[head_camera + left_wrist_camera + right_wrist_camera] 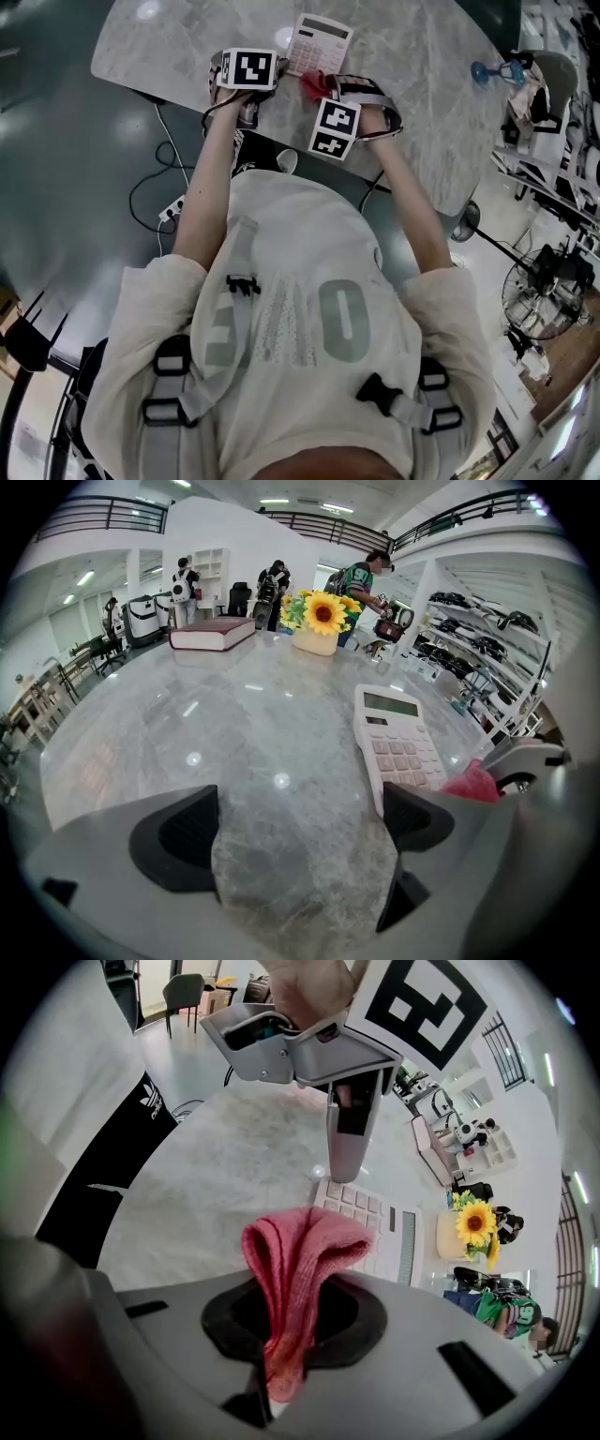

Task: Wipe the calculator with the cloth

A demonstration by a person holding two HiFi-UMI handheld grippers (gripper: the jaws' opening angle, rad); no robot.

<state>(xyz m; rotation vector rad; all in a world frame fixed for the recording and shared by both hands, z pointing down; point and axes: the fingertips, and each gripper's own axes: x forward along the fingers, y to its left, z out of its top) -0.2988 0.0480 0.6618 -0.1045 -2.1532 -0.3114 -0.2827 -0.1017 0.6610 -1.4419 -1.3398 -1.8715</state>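
The calculator (319,42) lies flat on the grey marble counter (412,84), close to the edge where the person stands. Its display is at the end far from the person and its keys are at the near end. It is pale in colour.

The right tool (291,1312) has its jaws pressed together on the red cloth (300,1251). The cloth is folded and stands out in front of the jaws as a thick loop. In the right gripper view this loop is in front of the near end of the calculator, over the keys. In the head view it sits at the near right corner of the calculator. I cannot tell whether the cloth touches the keys.

The left tool (300,829) has its jaws wide apart, and only bare counter shows between them. The calculator is on the right side of this gap, and the right jaw is at its near left corner, either touching it or just beside it. The two tools are near each other, the left one at the left of the calculator and the right one in front of it.

On the far side of the counter a dark red book (211,633) lies flat, and beside it stand sunflowers (321,621) in a small pot.
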